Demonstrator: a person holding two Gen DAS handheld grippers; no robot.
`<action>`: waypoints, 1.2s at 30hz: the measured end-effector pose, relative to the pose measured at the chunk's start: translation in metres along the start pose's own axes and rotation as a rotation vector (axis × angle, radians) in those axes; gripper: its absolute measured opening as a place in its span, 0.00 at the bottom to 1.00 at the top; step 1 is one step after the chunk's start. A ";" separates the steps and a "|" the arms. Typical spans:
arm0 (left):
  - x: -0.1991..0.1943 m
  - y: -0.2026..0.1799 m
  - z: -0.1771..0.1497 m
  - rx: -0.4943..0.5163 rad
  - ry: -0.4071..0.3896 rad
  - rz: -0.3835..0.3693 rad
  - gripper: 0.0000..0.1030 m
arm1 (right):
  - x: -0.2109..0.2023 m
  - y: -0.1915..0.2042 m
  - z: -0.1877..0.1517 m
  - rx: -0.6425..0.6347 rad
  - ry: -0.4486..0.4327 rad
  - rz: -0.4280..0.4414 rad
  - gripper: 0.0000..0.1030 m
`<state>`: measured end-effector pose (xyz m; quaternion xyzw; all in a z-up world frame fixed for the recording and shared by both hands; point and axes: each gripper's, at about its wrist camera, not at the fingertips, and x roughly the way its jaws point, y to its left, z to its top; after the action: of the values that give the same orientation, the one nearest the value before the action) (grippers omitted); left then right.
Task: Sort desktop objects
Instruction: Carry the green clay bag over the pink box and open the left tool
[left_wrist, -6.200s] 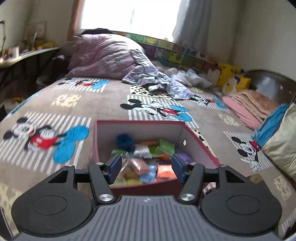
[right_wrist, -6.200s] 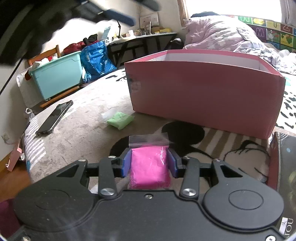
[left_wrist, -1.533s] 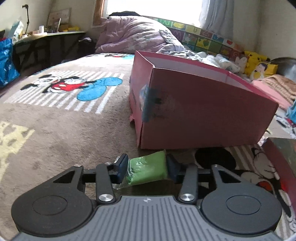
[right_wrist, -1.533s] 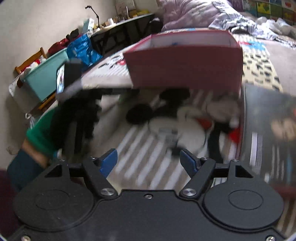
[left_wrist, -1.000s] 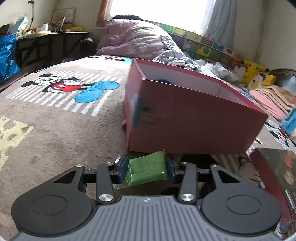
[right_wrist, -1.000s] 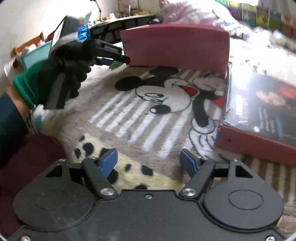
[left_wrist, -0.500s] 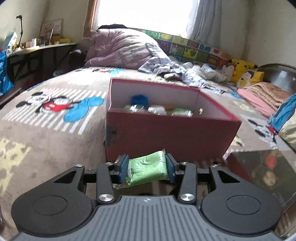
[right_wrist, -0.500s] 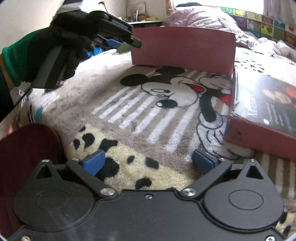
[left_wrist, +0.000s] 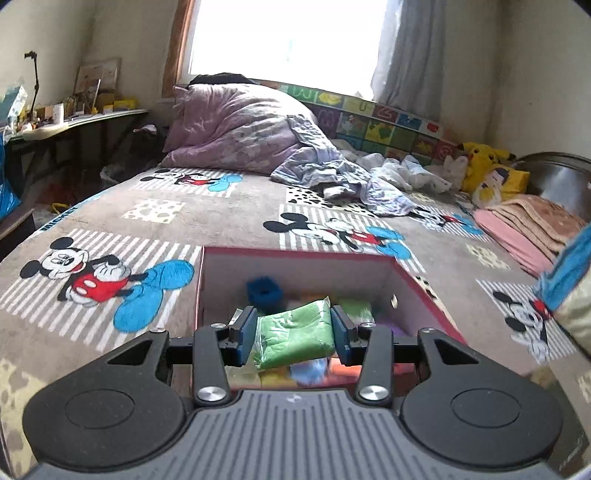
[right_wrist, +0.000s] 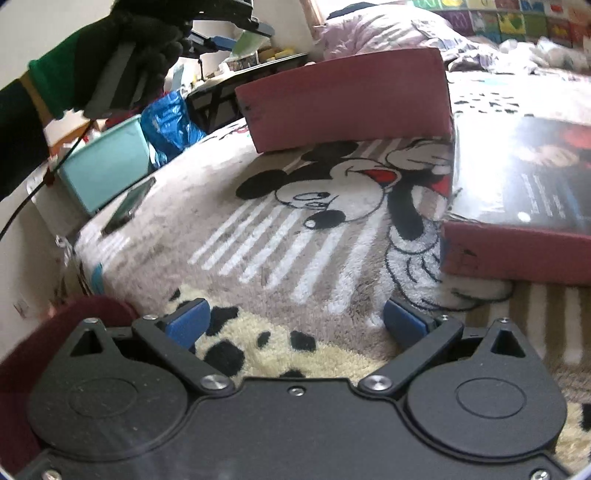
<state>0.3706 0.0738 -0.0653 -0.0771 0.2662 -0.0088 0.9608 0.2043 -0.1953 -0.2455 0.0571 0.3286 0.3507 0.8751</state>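
Green clay packet (left_wrist: 295, 338) sits clamped in the left gripper (left_wrist: 294, 334), above the pink box (left_wrist: 424, 291). Right gripper (right_wrist: 295, 325) gapes wide over the bed blanket (right_wrist: 288, 240), holding nothing.

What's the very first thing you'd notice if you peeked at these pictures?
The bright green bag of squishy clay, pinched in the left claw right above the open pink cardboard box full of colourful packets. Next, the big Mickey Mouse blanket spread under everything. The right claw hangs wide open and empty over that blanket.
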 end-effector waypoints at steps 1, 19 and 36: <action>0.006 0.001 0.006 -0.008 0.007 0.007 0.40 | 0.000 0.001 0.000 -0.006 0.001 -0.001 0.99; 0.141 0.014 0.040 -0.075 0.276 0.154 0.40 | 0.000 -0.010 0.006 0.059 0.011 0.060 0.99; 0.149 0.004 0.046 -0.057 0.328 0.195 0.57 | 0.001 -0.017 0.008 0.087 -0.004 0.082 0.99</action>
<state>0.5225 0.0761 -0.1031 -0.0756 0.4256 0.0795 0.8983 0.2190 -0.2063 -0.2454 0.1092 0.3391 0.3714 0.8574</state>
